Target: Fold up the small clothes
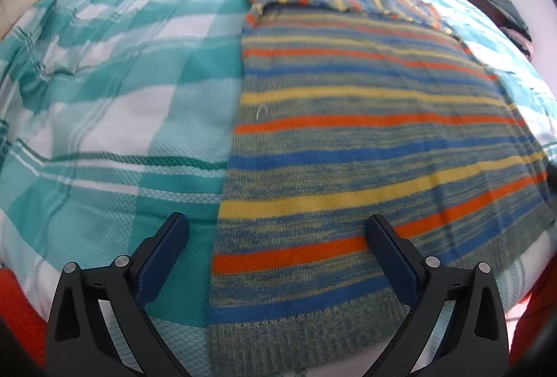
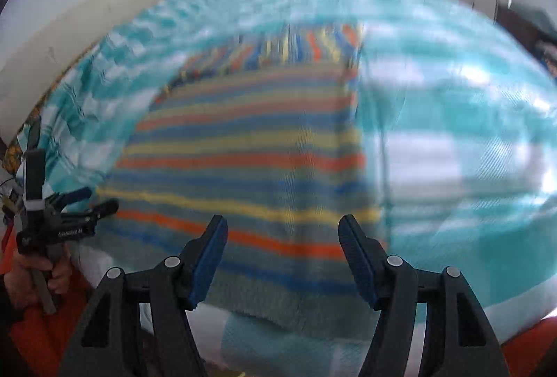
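Note:
A striped knit sweater (image 1: 365, 140) in grey-green, blue, yellow and orange lies flat on the bed, hem toward me, with its sleeves folded across the far end. My left gripper (image 1: 276, 227) is open and empty, hovering over the sweater's near left corner. In the right wrist view the sweater (image 2: 250, 161) is blurred. My right gripper (image 2: 282, 229) is open and empty above the hem near the right edge. The left gripper (image 2: 87, 202) also shows there at the far left, held in a hand.
The bed is covered with a teal and white checked blanket (image 1: 104, 98). A pale headboard or wall (image 2: 69, 28) lies at the left. Dark furniture with clothes (image 1: 511, 18) stands at the far right. Orange fabric (image 1: 17, 314) shows at the near edge.

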Demonstrator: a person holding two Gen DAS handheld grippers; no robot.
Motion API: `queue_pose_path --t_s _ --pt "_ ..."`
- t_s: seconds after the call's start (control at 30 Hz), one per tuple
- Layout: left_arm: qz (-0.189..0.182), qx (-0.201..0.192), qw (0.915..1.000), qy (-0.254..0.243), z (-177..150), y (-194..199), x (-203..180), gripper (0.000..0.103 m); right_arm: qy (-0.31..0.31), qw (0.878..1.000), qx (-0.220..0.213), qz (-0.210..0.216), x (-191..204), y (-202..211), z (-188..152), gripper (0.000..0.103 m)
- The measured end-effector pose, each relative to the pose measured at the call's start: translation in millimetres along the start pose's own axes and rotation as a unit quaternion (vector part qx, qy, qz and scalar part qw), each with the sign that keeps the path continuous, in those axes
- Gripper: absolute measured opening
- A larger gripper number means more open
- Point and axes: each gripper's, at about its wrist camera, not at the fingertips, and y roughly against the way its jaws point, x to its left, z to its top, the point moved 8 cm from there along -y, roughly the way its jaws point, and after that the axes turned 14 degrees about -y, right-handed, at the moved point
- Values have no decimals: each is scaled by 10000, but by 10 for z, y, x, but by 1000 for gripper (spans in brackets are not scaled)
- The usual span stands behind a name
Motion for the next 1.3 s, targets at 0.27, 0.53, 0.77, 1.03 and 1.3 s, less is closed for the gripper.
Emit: queue_pose_path --t_s 0.27,0.53,0.77,1.03,1.3 --pt "32 -11 10000 -39 -14 -12 -29 103 -8 9984 463 -335 -89 -264 -193 72" --pt "67 -22 10000 -61 -8 -28 -40 103 240 9977 455 -449 -25 -343 -229 79" --pt "134 -40 9998 -106 -10 -36 -48 103 265 9976 452 -455 -31 -338 -230 79" --pt "139 -41 9998 -108 -13 -39 -48 103 273 9976 452 -455 -28 -343 -228 79" --pt "148 -37 9998 -113 -19 -41 -45 103 309 9974 461 -454 -23 -350 -228 81"
